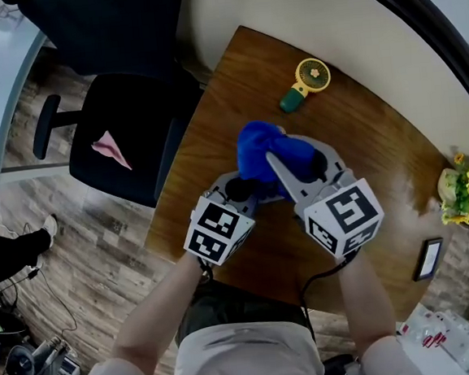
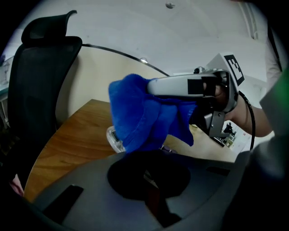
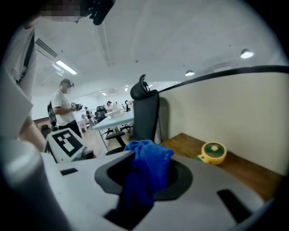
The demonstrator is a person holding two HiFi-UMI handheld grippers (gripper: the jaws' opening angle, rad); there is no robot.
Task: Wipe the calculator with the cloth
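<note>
Right tool (image 1: 280,169) is clamped on the cloth (image 1: 257,149), draped over the calculator (image 2: 114,140) that the left tool (image 1: 244,190) grips above the table (image 1: 233,76).

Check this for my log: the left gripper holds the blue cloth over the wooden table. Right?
No: the right gripper holds the blue cloth over the wooden table, as the right gripper view shows.

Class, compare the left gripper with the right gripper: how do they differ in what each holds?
The right gripper is shut on the blue cloth; the left gripper seems to clamp the calculator, mostly hidden under that cloth. The right gripper reaches in from above; the left gripper sits below it. Both are hand-held over the wooden table.
</note>
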